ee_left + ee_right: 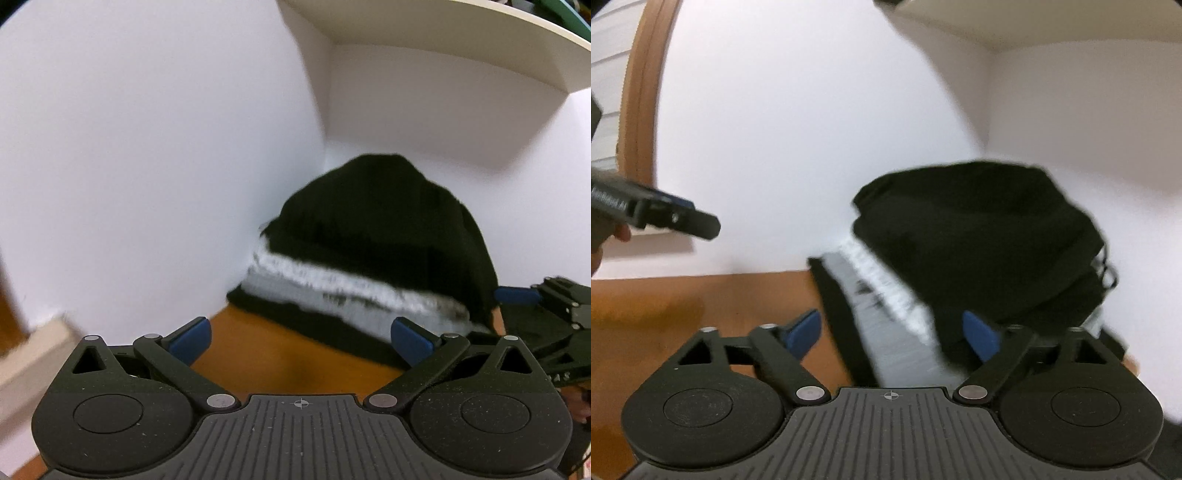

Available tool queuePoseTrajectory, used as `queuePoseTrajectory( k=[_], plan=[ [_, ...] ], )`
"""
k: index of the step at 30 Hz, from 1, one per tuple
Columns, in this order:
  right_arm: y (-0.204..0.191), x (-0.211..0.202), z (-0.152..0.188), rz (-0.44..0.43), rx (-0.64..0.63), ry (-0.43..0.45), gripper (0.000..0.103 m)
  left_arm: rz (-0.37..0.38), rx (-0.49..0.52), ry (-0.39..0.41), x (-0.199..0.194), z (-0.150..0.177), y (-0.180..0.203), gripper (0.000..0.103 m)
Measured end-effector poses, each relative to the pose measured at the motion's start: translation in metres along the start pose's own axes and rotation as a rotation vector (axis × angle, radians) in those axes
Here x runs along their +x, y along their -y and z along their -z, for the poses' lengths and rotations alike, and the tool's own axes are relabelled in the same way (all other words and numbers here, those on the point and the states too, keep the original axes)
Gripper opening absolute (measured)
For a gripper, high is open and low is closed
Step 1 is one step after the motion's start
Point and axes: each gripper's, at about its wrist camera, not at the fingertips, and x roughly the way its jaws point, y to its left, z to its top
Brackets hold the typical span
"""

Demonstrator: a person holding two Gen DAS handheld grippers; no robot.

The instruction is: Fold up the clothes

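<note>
A folded pile of clothes, black with a grey-and-white striped band (373, 240), lies on the orange wooden surface (288, 369) in the corner of white walls. It also shows in the right wrist view (979, 236). My left gripper (301, 338) is open and empty just in front of the pile, its blue pads (192, 338) apart. My right gripper (894, 332) is open and empty, with its right pad (980, 334) against the pile's near edge. The right gripper shows at the right edge of the left wrist view (546, 306). The left gripper shows at the left of the right wrist view (665, 218).
White walls (147, 147) close in on the left and behind the pile. A white shelf (461, 26) hangs overhead. A wooden window frame (642, 92) stands at the left. The orange surface (683, 302) extends left of the pile.
</note>
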Motion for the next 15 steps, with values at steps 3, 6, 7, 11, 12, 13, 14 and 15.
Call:
queuePoseTrajectory(
  k=[3, 6, 7, 11, 12, 13, 14, 15],
  plan=[
    [-0.018, 0.001, 0.006, -0.009, 0.032, -0.030, 0.095, 0.012, 0.001, -0.013, -0.014, 0.023, -0.003, 0.103],
    [-0.037, 0.000, 0.013, -0.004, 0.062, -0.056, 0.100, 0.009, 0.009, -0.046, -0.020, 0.045, -0.011, 0.103],
    [-0.044, 0.001, 0.016, 0.007, 0.073, -0.071, 0.100, 0.005, 0.011, -0.056, -0.022, 0.051, -0.014, 0.103],
    [-0.071, 0.007, 0.023, 0.076, 0.128, -0.144, 0.103, -0.012, 0.004, -0.088, -0.028, 0.070, -0.029, 0.103],
    [-0.079, 0.008, 0.025, 0.092, 0.141, -0.161, 0.103, -0.013, -0.004, -0.095, -0.030, 0.073, -0.033, 0.103],
    [-0.085, 0.009, 0.026, 0.106, 0.155, -0.174, 0.103, -0.012, -0.009, -0.101, -0.032, 0.076, -0.038, 0.103],
    [-0.091, 0.009, 0.028, 0.116, 0.166, -0.184, 0.103, -0.008, -0.010, -0.103, -0.034, 0.079, -0.042, 0.103],
    [-0.098, 0.009, 0.029, 0.123, 0.175, -0.193, 0.103, -0.009, -0.012, -0.105, -0.035, 0.082, -0.046, 0.103]
  ],
)
